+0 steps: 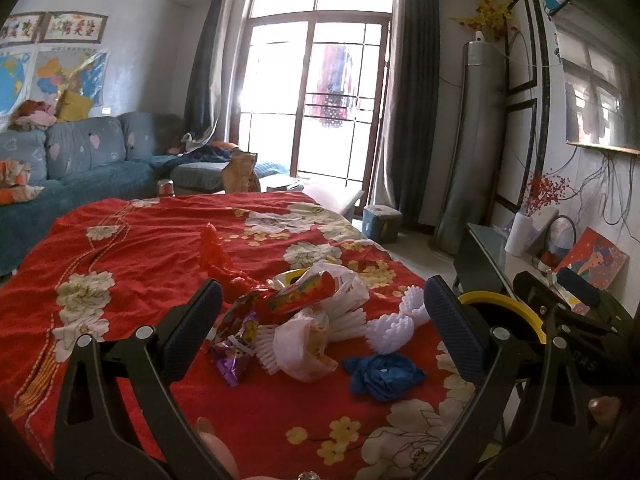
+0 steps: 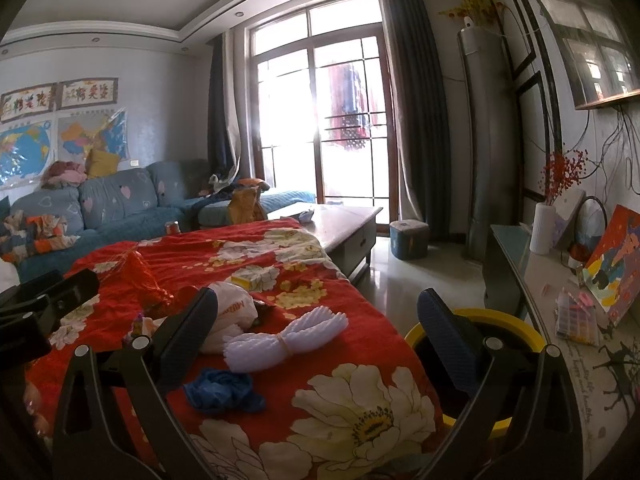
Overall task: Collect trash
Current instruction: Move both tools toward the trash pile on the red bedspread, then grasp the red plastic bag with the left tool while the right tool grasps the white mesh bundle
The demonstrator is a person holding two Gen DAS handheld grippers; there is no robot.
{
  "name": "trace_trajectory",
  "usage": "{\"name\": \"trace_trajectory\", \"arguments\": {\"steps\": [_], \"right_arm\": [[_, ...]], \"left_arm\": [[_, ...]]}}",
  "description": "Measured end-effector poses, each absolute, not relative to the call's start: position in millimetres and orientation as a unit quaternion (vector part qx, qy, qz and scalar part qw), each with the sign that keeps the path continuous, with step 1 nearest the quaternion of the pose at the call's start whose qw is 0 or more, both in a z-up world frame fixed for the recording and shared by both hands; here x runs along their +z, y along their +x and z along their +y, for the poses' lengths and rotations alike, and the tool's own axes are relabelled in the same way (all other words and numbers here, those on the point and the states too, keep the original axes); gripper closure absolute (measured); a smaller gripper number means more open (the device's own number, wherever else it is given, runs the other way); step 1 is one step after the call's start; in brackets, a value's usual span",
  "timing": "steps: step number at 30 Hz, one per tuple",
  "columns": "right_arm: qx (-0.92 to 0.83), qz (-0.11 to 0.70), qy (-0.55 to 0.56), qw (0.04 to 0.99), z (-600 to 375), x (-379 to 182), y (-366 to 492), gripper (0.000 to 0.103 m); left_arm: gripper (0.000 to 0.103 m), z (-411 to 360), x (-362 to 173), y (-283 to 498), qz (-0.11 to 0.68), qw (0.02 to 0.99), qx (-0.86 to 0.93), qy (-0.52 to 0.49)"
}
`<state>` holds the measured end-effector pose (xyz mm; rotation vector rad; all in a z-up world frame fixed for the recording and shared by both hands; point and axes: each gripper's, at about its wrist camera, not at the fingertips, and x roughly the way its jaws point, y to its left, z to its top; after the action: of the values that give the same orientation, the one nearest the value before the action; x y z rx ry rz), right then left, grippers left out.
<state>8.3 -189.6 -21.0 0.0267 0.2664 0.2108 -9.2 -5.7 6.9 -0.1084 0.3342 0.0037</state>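
Note:
A pile of trash lies on the red floral cloth (image 1: 132,264): a red snack wrapper (image 1: 300,294), a purple wrapper (image 1: 234,354), a white plastic bag (image 1: 304,344), white foam nets (image 1: 394,320) and a crumpled blue piece (image 1: 382,374). My left gripper (image 1: 324,320) hangs open just before the pile, holding nothing. In the right wrist view my right gripper (image 2: 316,332) is open and empty too, over a foam net (image 2: 284,338), the blue piece (image 2: 224,390) and the white bag (image 2: 232,312). A yellow-rimmed bin (image 2: 516,322) stands beside the cloth's right edge, behind the right finger.
A blue sofa (image 2: 120,208) runs along the left wall. The coffee table (image 2: 344,220) sticks out past the cloth. A glass TV cabinet (image 2: 560,300) with a white vase (image 2: 542,228) lines the right wall. A small stool (image 2: 410,238) and a tall air conditioner (image 2: 484,140) stand near the window.

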Motion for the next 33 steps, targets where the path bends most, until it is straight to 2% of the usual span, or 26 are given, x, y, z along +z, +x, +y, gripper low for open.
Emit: {"name": "trace_trajectory", "arguments": {"steps": [24, 33], "right_arm": [[0.103, 0.145, 0.018, 0.984, -193.8, -38.1, 12.2, 0.006], [0.135, 0.174, 0.008, 0.975, -179.0, -39.2, 24.9, 0.006]], "left_arm": [[0.010, -11.1, 6.0, -6.6, 0.175, 0.983, -0.001, -0.054], [0.010, 14.5, 1.7, 2.9, 0.186, 0.980, 0.019, -0.075]]}}
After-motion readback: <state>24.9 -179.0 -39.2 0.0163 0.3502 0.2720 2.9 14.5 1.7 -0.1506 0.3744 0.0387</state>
